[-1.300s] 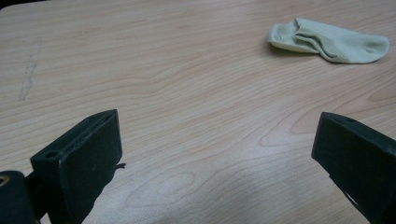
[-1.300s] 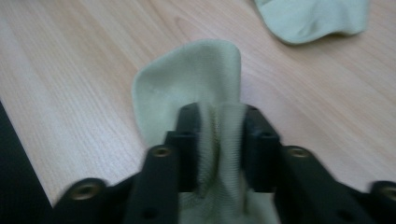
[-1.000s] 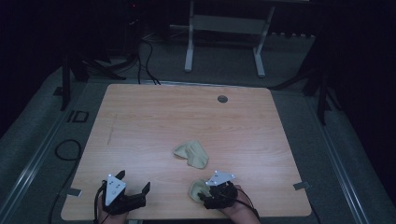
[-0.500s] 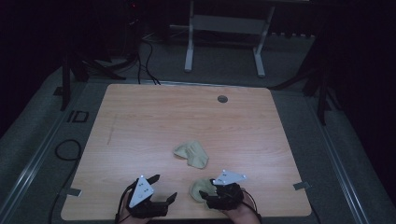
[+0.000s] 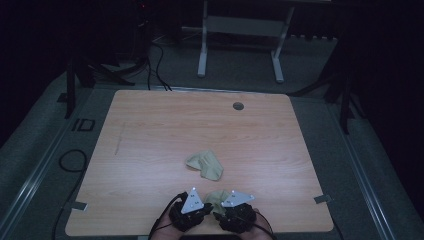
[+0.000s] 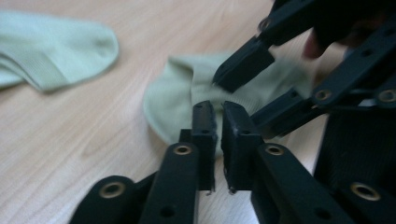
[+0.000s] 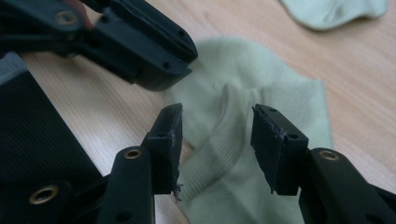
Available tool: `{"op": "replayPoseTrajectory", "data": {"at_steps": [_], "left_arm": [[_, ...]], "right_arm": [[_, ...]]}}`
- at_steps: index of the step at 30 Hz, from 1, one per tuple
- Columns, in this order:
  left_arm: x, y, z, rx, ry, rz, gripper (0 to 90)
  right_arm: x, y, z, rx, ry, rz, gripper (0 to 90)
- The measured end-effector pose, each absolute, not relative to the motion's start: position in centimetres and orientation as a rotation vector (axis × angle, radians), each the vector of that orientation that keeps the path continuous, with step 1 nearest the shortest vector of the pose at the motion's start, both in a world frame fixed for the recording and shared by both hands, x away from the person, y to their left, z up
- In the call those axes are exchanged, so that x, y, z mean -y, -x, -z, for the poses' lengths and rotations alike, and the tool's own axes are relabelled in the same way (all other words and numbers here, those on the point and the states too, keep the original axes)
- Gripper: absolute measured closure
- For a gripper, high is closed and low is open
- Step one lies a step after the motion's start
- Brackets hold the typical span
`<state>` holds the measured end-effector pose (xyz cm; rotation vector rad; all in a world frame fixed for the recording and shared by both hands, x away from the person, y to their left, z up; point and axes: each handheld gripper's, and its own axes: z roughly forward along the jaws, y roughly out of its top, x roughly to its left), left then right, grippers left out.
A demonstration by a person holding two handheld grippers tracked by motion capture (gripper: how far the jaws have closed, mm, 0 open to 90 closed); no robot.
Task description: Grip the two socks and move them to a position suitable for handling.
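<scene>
Socks of pale green are seen on the wooden desk [image 5: 150,130]. The near sock [image 7: 243,154] lies under both claws at the desk's near edge; the far sock [image 5: 205,165] is spread well beyond them. The right claw [image 7: 217,140] is held apart, a raised ribbed fold of the near sock between its jaws. The left claw [image 6: 218,126] is nearly together just beside it, over that sock's edge, nothing clearly gripped.
</scene>
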<state>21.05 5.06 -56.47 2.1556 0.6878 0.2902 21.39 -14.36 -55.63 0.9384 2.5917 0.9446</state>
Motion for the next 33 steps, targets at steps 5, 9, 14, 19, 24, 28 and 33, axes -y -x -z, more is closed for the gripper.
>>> {"op": "replayPoseTrajectory", "data": {"at_steps": [5,9,14,19,24,28,33], "left_arm": [[-4.9,-21.7,57.3,-0.72,-2.232,-0.316,88.9],[-5.1,-21.8,57.3,-0.715,-2.227,-0.32,89.0],[-5.2,-21.9,57.4,-0.732,-2.216,-0.314,89.2],[-5.3,-21.9,57.4,-0.733,-2.213,-0.311,89.2],[-5.2,-21.9,57.4,-0.715,-2.225,-0.314,89.2],[-5.3,-22.1,57.5,-0.693,-2.22,-0.31,89.2],[-5.1,-22.1,57.5,-0.687,-2.223,-0.314,89.2]], "right_arm": [[14.5,-21.4,55.8,-2.596,-0.934,-0.918,65.8],[14.9,-21.6,55.6,-2.597,-0.953,-0.924,82.0],[15.7,-21.4,54.3,-2.583,-0.942,-0.967,82.9],[17.8,-21.4,52.5,-2.521,-0.989,-1.034,82.8],[20.5,-21.8,52.1,-2.456,-1.077,-1.051,82.8],[22.4,-22.4,52.4,-2.43,-1.119,-1.017,82.4],[23.9,-22.8,53.0,-2.427,-1.161,-0.992,82.2]]}}
